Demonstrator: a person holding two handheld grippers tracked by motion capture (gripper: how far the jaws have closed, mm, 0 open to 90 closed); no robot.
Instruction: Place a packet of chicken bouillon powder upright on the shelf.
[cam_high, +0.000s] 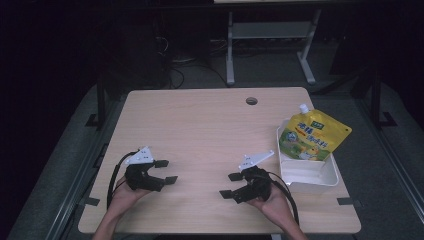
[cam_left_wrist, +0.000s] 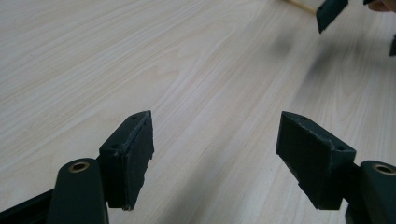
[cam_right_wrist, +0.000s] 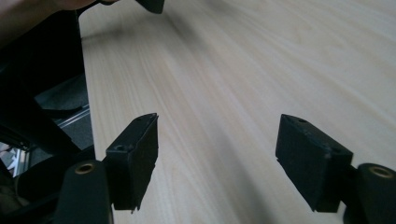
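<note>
- Yellow-green refill pouch (cam_high: 313, 135) with white spout leans upright in white tray (cam_high: 327, 177) at the table's right
- Left gripper (cam_high: 166, 171) and right gripper (cam_high: 230, 185) both gape wide, empty, over bare wooden table (cam_high: 210, 125)

Dim overhead light is falling mainly on the pale wooden table (cam_high: 210, 135), leaving the surrounding floor and room sinking into near-black; the high view is looking soft and slightly grainy; the yellow pouch (cam_high: 314, 136) is standing out brightly; in both gripper views the near black jaws are showing crisply while the far tabletop is blurring, with faint soft shadows spreading across the wood.
</note>
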